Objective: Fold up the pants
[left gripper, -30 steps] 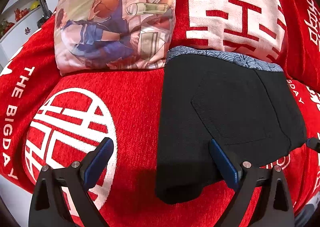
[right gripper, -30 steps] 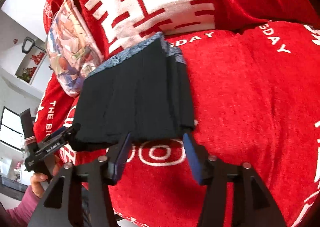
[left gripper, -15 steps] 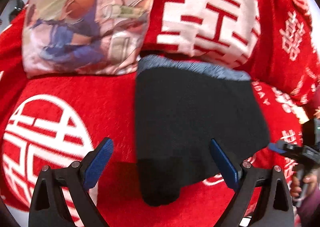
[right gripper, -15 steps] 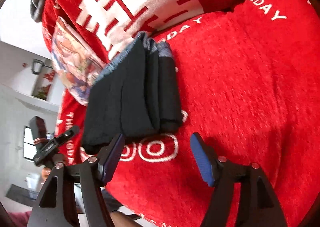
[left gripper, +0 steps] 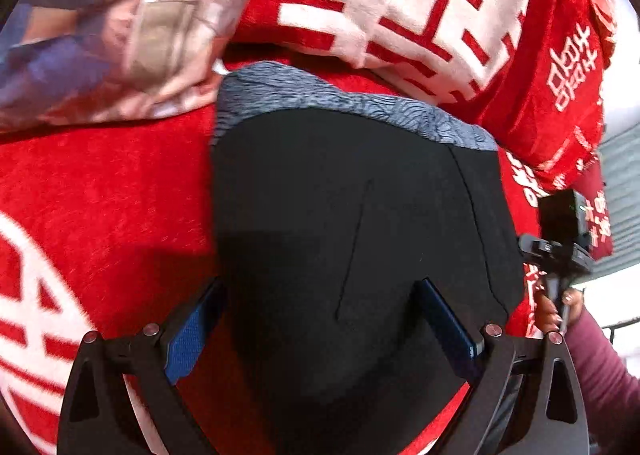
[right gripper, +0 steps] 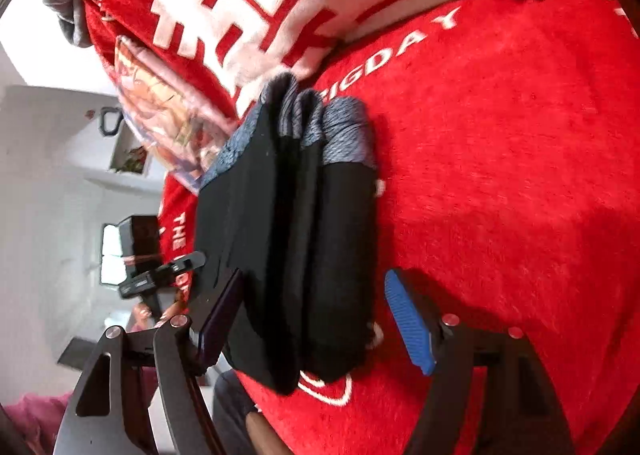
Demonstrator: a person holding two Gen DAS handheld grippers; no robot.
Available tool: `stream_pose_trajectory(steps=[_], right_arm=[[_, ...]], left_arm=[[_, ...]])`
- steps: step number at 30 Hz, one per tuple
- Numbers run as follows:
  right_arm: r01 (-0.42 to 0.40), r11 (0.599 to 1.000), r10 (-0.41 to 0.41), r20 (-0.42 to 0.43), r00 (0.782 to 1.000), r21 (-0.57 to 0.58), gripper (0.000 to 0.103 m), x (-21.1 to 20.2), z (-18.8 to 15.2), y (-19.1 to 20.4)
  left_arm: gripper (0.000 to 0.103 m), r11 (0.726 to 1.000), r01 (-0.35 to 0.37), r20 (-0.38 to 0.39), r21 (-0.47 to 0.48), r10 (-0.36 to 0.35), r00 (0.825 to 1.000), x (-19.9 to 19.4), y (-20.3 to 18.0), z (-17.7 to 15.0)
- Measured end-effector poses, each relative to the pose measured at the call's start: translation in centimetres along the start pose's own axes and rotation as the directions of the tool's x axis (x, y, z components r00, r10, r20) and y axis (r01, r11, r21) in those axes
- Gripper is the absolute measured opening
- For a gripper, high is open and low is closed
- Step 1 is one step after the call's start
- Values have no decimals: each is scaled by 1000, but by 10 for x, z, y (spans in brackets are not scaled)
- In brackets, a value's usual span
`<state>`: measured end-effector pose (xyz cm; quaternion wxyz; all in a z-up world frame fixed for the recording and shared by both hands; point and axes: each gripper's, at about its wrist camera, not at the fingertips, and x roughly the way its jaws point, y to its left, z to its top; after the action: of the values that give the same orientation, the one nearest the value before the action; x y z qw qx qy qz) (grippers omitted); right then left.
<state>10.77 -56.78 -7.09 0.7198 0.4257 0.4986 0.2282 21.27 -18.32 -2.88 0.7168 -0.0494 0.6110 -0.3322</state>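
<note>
The black pants lie folded in a thick stack on the red sofa cover, their grey-blue patterned waistband at the far end. My left gripper is open wide and tilted down over the near end of the stack, one blue pad at the left edge and the other above the cloth. In the right wrist view the pants show their folded layers from the side. My right gripper has its jaws opening around the near end, and the right pad stands apart from the cloth.
A red cover with white characters drapes the seat and backrest. A printed cushion leans at the back left, close to the waistband. A hand in a purple sleeve shows at the right. A white room with a shelf lies beyond the sofa's left end.
Both grippers have come down and closer to the pants, so the near end of the stack now lies between each pair of fingers. The right jaws have widened.
</note>
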Motion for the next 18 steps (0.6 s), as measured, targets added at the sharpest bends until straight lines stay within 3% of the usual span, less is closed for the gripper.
stream_pose_trajectory(steps=[2, 7, 8, 10, 12, 15, 18], right_arm=[[-43, 999, 42, -20, 999, -13, 78, 9, 6, 1], [-34, 999, 33, -47, 998, -22, 76, 26, 18, 2], [-30, 999, 29, -45, 999, -13, 73, 27, 18, 1], [6, 1000, -7, -41, 999, -24, 62, 27, 17, 4], [13, 1000, -14, -32, 999, -21, 48, 24, 15, 6], [-7, 1000, 6, -5, 1000, -28, 41, 15, 11, 19], [-27, 999, 27, -5, 1000, -40, 39, 7, 5, 38]], left_arm=[[97, 1000, 21, -10, 10, -20, 1000, 8, -2, 4], [97, 1000, 21, -30, 24, -20, 999, 14, -4, 7], [97, 1000, 20, -30, 22, -19, 999, 14, -4, 8], [85, 999, 39, -12, 14, -39, 999, 12, -5, 6], [80, 999, 28, 18, 17, -28, 999, 8, -9, 2], [70, 999, 40, 64, -4, -40, 997, -5, -14, -2], [69, 995, 93, 86, -22, -91, 992, -25, -20, -6]])
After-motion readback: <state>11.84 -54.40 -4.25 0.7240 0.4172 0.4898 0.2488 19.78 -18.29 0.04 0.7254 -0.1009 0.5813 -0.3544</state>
